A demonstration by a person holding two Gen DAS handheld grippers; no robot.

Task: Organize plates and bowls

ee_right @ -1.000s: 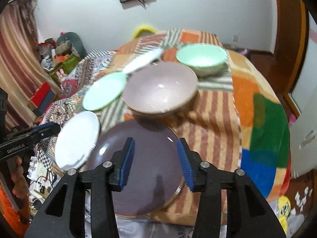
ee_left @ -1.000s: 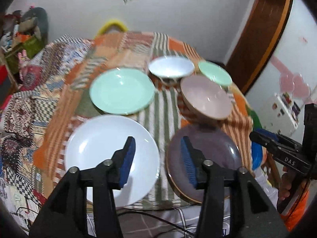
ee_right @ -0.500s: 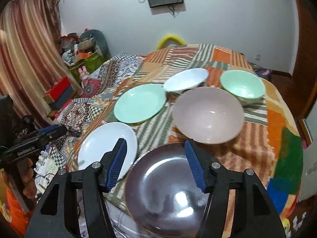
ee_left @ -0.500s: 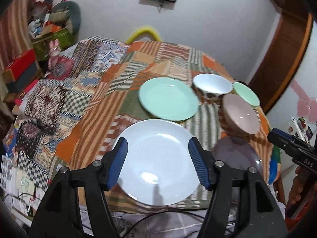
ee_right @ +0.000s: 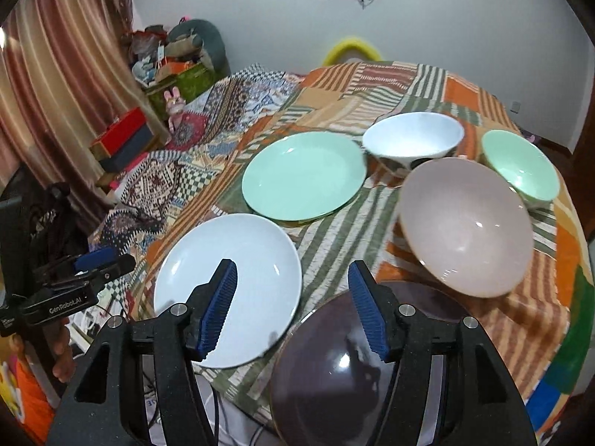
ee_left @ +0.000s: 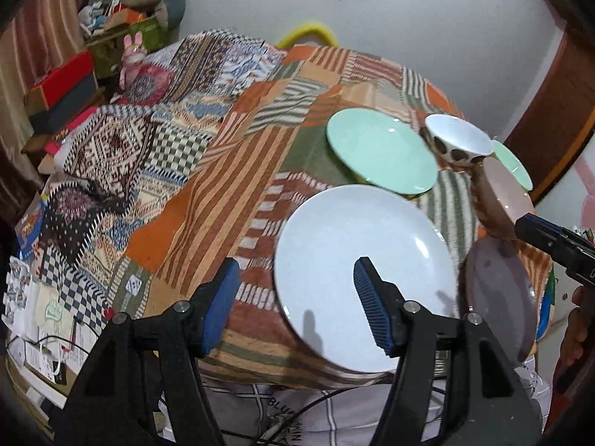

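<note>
A white plate (ee_left: 364, 260) lies at the table's near edge, and my left gripper (ee_left: 295, 265) hovers open over its left rim, holding nothing. A dark purple plate (ee_right: 334, 371) sits to its right. My right gripper (ee_right: 292, 265) hangs open and empty above the gap between these two plates. Behind them lie a mint plate (ee_right: 303, 174), a white bowl with dark spots (ee_right: 412, 137), a pink bowl (ee_right: 465, 223) and a mint bowl (ee_right: 520, 165). Each view catches the other gripper at its side: the right gripper (ee_left: 554, 245), the left gripper (ee_right: 85, 271).
A patchwork cloth (ee_left: 208, 171) covers the round table and hangs over its near edge. Cables (ee_left: 282, 431) run below the front. Boxes and clutter (ee_right: 122, 141) stand left of the table by a curtain (ee_right: 55, 74). A yellow chair back (ee_right: 351, 48) rises behind it.
Both grippers have swung left across the table and their jaws have widened. The left one went from the gap between the near plates to the white plate's left rim; the right one left the purple plate.
</note>
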